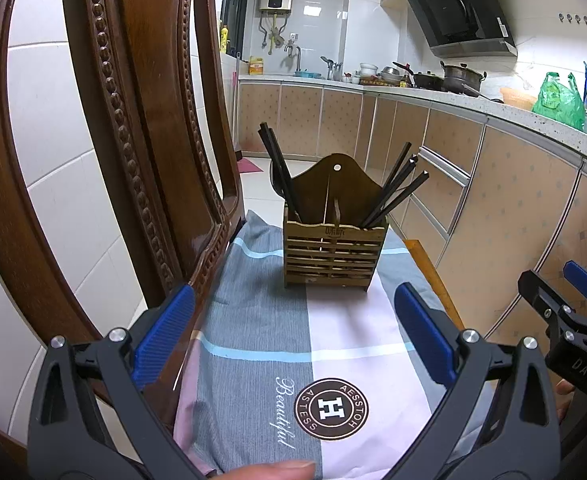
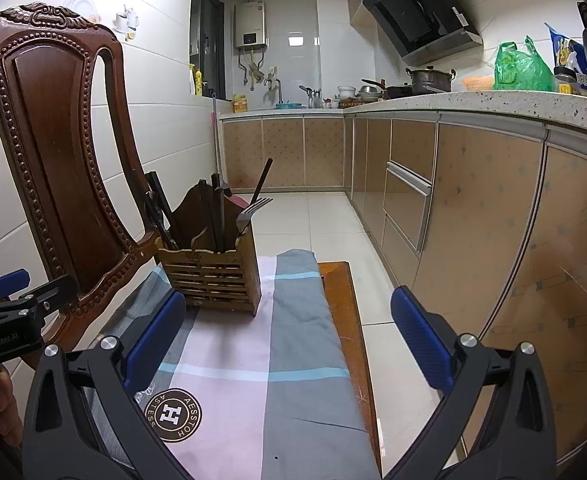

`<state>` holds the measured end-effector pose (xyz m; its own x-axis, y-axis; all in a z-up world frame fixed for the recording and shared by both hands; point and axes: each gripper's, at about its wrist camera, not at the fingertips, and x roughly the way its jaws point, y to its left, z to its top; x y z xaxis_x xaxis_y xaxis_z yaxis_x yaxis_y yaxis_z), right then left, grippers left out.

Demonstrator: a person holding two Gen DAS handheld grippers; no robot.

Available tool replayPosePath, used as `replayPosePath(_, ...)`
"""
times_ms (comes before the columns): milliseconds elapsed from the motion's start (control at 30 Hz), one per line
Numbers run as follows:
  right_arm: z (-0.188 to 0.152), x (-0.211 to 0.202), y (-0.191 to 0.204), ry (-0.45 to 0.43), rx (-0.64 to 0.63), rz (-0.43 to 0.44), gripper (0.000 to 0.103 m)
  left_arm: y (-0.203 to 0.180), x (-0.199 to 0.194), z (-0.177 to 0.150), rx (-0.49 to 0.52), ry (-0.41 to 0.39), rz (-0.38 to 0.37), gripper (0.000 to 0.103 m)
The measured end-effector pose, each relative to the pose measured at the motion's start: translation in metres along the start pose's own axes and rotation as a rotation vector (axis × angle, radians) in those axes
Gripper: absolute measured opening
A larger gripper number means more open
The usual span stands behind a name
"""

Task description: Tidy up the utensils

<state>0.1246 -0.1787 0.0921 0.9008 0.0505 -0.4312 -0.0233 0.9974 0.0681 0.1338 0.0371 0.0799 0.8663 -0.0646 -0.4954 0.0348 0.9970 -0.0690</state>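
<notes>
A slatted wooden utensil holder (image 1: pixel 334 254) stands on a checked cloth (image 1: pixel 277 332) on a chair seat. It also shows in the right wrist view (image 2: pixel 212 274). Dark chopsticks (image 1: pixel 396 194) lean out of its right compartment and more chopsticks (image 1: pixel 277 168) out of its left. In the right wrist view a metal fork (image 2: pixel 252 210) stands in the holder with the chopsticks (image 2: pixel 215 212). My left gripper (image 1: pixel 293 332) is open and empty, in front of the holder. My right gripper (image 2: pixel 289 340) is open and empty, to the right of the holder over the cloth.
The carved wooden chair back (image 1: pixel 149 128) rises close on the left. The bare chair seat edge (image 2: pixel 343 304) shows right of the cloth. Kitchen cabinets (image 2: pixel 473 216) and a cluttered counter (image 1: pixel 445 92) run along the right. Tiled floor (image 2: pixel 325 216) lies beyond.
</notes>
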Motion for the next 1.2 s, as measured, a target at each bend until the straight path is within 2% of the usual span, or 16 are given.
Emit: replayPosePath(1200, -0.0021, 0.0006, 0.0010, 0.006, -0.015, 0.004, 0.100, 0.0031, 0.0044, -0.0028, 0.002, 0.021, 0.002, 0.099)
